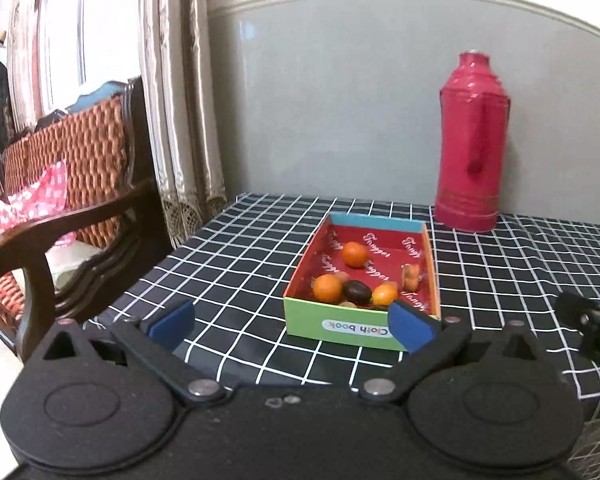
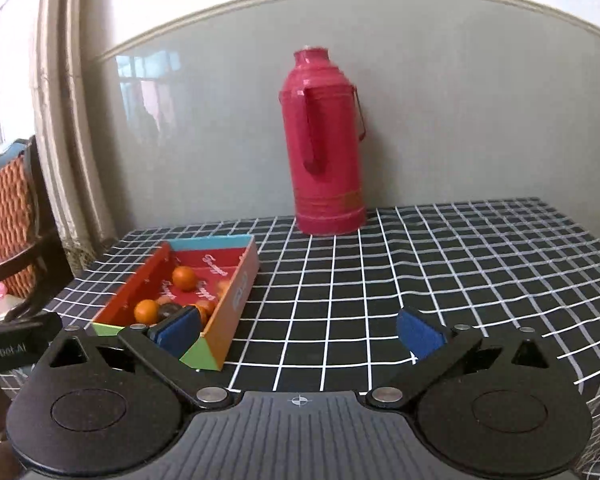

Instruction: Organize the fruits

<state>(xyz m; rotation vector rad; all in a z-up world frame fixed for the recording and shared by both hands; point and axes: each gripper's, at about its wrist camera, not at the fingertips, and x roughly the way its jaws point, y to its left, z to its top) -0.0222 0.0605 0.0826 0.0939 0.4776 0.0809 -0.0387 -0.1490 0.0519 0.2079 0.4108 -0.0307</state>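
Several fruits (image 1: 356,288) sit in the box (image 1: 360,330), long axis pointing away, just ahead of your left gripper (image 1: 292,322); right gripper (image 2: 300,330) offset rightward. Both jaws spread, empty.

A desk (image 1: 236,264) covered by a black cloth with a white grid is seen across the lower frame. An open multicoloured cardboard box (image 1: 340,328) rests on it at centre; a tall pink plastic thermos flask (image 1: 472,148) stands upright at the upper right, well apart.
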